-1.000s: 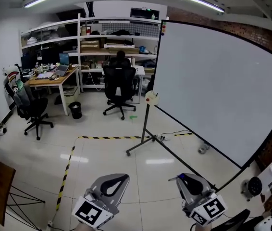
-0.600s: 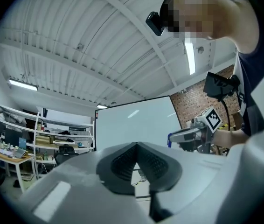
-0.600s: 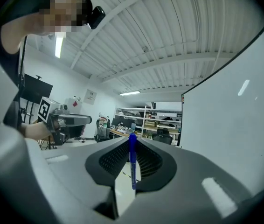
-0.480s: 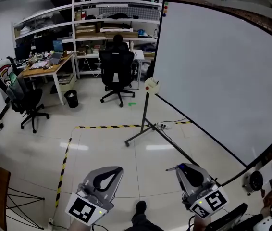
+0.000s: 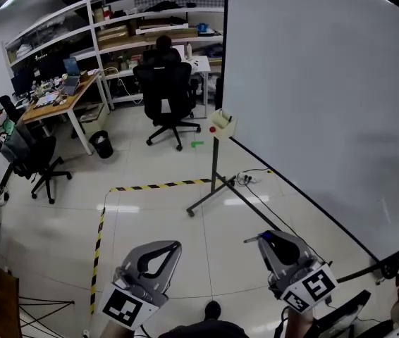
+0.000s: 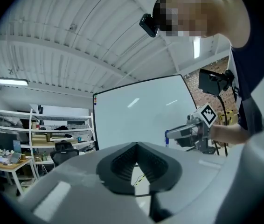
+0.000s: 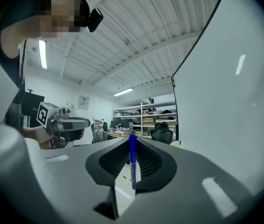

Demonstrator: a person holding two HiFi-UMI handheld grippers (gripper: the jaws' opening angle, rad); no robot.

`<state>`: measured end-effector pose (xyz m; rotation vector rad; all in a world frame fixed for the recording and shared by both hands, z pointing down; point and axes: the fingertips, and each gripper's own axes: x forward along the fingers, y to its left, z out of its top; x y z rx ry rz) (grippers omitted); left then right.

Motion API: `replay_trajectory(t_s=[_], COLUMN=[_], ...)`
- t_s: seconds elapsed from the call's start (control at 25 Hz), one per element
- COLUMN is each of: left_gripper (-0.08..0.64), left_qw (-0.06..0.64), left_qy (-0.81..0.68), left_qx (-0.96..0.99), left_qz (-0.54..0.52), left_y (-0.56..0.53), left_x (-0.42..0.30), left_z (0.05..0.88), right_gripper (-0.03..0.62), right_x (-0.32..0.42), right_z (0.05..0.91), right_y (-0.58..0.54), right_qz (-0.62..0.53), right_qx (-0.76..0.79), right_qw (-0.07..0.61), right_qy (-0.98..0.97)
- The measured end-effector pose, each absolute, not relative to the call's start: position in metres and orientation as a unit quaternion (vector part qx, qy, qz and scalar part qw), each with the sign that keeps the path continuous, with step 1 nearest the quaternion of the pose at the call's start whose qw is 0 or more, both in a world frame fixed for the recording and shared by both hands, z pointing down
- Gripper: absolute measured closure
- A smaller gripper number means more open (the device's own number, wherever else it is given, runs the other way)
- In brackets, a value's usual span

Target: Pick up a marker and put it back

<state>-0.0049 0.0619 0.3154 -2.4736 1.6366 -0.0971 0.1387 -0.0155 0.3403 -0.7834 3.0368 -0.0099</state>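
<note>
A blue marker [image 7: 132,161] stands upright between the jaws of my right gripper [image 7: 132,141], which is shut on it. In the head view the right gripper [image 5: 263,239] is at the bottom right, with the marker's blue end [image 5: 261,236] just showing at its tip. My left gripper [image 5: 175,246] is at the bottom left; its jaws meet at the tip and hold nothing. From the left gripper view [image 6: 135,144] the right gripper [image 6: 184,132] shows off to the right. A small marker holder [image 5: 222,124] hangs on the whiteboard's stand, well ahead of both grippers.
A large whiteboard [image 5: 326,97] on a wheeled stand [image 5: 213,189] fills the right side. Yellow-black tape [image 5: 99,238] crosses the tiled floor. A person sits in a black chair [image 5: 164,90] at the far shelves. Another office chair [image 5: 27,157] and a desk [image 5: 58,104] stand at left.
The head view has moved closer to the whiteboard and tipped down; a shoe now shows at the bottom edge. Both grippers keep about the same place, and the right one still holds the marker.
</note>
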Motion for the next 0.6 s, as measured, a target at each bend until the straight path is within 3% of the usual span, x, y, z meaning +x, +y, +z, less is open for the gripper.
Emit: replay_trajectory(t_s=[0.6], left_gripper=[0.557], left_qw=[0.094], left_qy=[0.554], left_qx=[-0.827], left_qz=[-0.006], left_y=[-0.121], left_x=[-0.129], left_z=[0.317], right_gripper=[0.547], right_x=[0.022], right_z=[0.33], right_y=[-0.191], right_qz=[0.038], right_qx=[-0.252], right_qw=[-0.026], right_qy=[0.967])
